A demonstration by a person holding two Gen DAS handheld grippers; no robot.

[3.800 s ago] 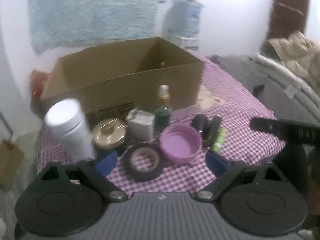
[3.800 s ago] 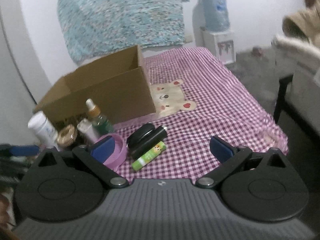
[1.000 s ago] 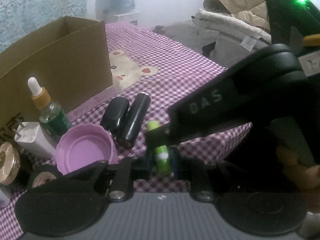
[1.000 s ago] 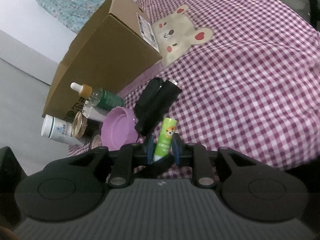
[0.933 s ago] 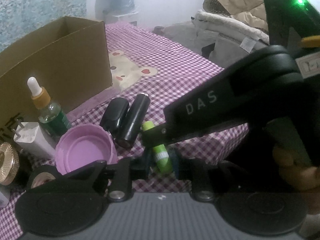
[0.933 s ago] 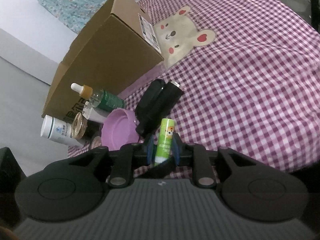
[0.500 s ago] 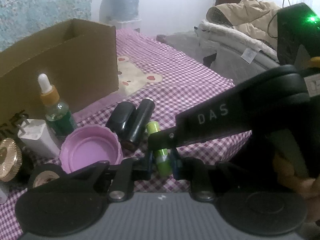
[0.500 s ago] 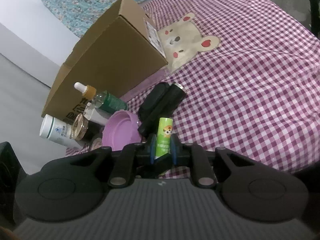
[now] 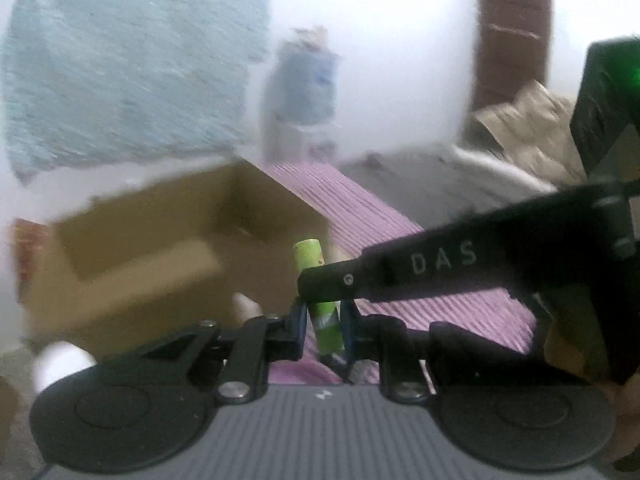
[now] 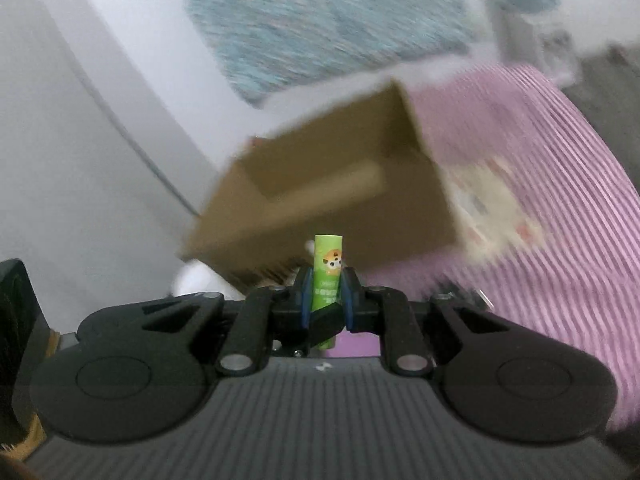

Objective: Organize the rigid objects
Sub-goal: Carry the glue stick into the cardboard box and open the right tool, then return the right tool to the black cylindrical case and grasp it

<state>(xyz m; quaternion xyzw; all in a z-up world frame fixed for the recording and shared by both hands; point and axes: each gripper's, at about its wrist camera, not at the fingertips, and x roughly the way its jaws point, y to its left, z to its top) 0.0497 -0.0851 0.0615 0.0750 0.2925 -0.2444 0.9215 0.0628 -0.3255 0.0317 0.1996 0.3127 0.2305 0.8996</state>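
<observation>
A green lip-balm tube (image 9: 307, 255) with a cartoon face (image 10: 329, 258) is held in the air, roughly upright. My left gripper (image 9: 323, 320) is shut on its lower part, blue pads pressing both sides. My right gripper (image 10: 325, 292) is shut on the same tube; in the left wrist view one of its black fingers (image 9: 400, 268) crosses the tube from the right. The open cardboard box (image 9: 140, 264) (image 10: 340, 184) stands just beyond the tube on the purple checked cloth (image 9: 360, 208). Both views are motion-blurred.
A white bottle (image 9: 60, 360) shows blurred at the box's near left corner. A water dispenser (image 9: 304, 92) stands by the far wall, a blue textile (image 10: 320, 20) hangs on the wall, and a pile of beige clothing (image 9: 532, 120) lies at right.
Both grippers have risen together with the green tube, lifting it off the cloth. The other table objects have dropped out of sight and the box opening now faces both cameras.
</observation>
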